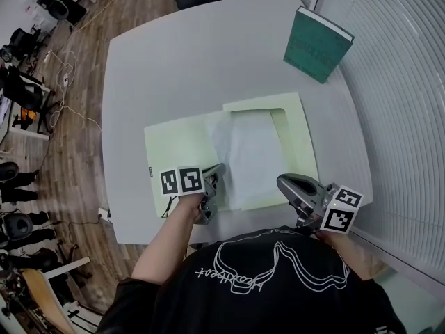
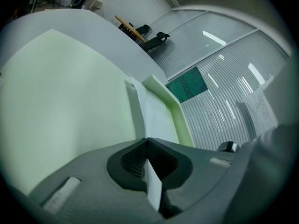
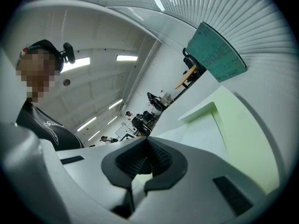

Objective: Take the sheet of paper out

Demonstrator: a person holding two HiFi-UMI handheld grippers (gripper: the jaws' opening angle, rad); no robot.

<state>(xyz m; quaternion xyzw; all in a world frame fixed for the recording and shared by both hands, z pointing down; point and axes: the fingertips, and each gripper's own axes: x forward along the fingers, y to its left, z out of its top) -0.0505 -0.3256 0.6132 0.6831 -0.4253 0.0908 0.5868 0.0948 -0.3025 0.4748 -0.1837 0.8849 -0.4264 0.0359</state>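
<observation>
A pale green folder lies open on the grey table, with the white sheet of paper across its middle. My left gripper is at the sheet's near left corner. In the left gripper view it is shut, and a white strip of the sheet runs between its pads. My right gripper sits at the folder's near right edge. In the right gripper view its jaws are closed and a pale green sliver shows between the pads, with the folder stretching away on the right.
A green book stands at the table's far right corner, against a ribbed white wall. The table's near edge runs just under both grippers. Chairs and cables are on the wooden floor at the left.
</observation>
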